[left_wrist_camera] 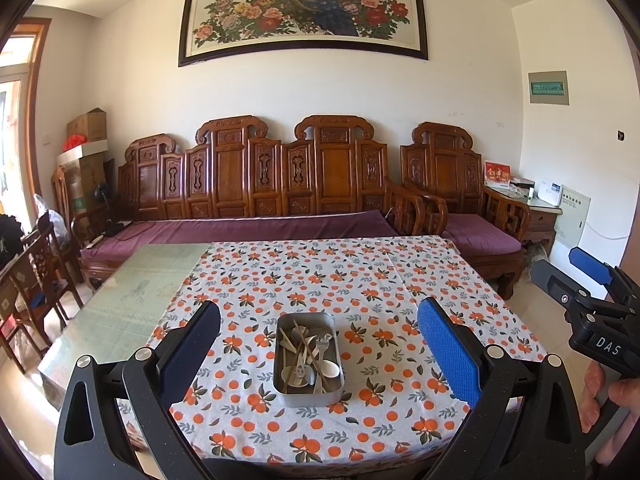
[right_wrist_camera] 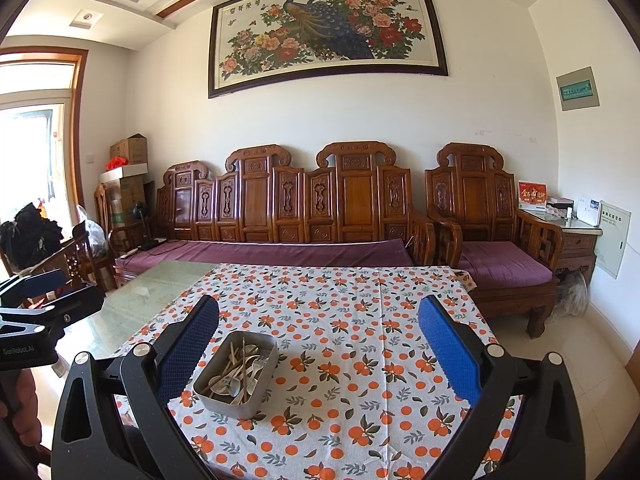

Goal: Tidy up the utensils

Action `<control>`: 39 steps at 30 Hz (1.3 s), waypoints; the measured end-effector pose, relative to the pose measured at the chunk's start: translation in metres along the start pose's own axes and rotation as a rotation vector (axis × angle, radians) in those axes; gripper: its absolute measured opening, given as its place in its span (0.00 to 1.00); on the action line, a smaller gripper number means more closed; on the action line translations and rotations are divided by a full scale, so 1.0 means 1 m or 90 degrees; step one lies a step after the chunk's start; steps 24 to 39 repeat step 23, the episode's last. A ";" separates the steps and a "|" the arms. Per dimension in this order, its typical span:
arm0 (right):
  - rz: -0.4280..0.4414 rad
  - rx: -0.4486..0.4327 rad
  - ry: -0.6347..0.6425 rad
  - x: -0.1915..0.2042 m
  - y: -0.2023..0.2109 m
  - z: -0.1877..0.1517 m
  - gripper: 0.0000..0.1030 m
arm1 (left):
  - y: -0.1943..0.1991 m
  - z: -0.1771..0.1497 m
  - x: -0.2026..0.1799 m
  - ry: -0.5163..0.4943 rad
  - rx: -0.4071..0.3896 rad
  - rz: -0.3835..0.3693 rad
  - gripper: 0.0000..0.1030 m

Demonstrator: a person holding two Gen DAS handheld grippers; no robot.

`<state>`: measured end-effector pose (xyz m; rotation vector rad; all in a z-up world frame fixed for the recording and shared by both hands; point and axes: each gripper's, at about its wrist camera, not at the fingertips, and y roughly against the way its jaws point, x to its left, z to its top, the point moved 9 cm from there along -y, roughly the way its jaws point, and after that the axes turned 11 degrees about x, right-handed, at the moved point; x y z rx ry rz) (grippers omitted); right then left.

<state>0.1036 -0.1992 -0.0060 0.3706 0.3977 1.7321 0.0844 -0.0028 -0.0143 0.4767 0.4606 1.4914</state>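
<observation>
A: Left wrist view. The left gripper point(left_wrist_camera: 318, 344) is spread wide, its blue pads point(left_wrist_camera: 450, 354) holding nothing. Between them, at 6 o'clock from centre, a metal tin point(left_wrist_camera: 309, 358) stands on the orange-print tablecloth point(left_wrist_camera: 360, 280). It holds a jumble of pale spoons point(left_wrist_camera: 334, 368), a fork point(left_wrist_camera: 322, 345) and chopsticks point(left_wrist_camera: 289, 346).

B: Right wrist view. The right gripper point(right_wrist_camera: 318, 346) is likewise spread and empty. Here the metal tin point(right_wrist_camera: 237, 374) sits toward 7 o'clock, just beside the left-hand pad point(right_wrist_camera: 188, 350), not centred between the fingers.

A: Only the left view shows the right gripper point(left_wrist_camera: 592, 276) from outside, at 4 o'clock, beyond the table edge, with a hand point(left_wrist_camera: 614, 400) on its grip.

B: Only the right view shows the left gripper point(right_wrist_camera: 44, 292) from outside, at 9 o'clock, over the bare glass tabletop point(right_wrist_camera: 160, 288).

A: Both views show the carved wooden bench point(left_wrist_camera: 256, 184) and the peacock painting point(left_wrist_camera: 304, 8) at 12 o'clock.
</observation>
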 end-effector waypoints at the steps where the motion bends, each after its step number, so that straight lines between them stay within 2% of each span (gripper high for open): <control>1: 0.001 0.000 0.000 0.000 0.000 0.000 0.98 | 0.000 0.001 0.000 0.000 0.000 0.000 0.92; 39: 0.001 0.001 -0.001 0.000 -0.001 -0.001 0.98 | 0.000 -0.001 -0.005 0.001 0.004 -0.003 0.93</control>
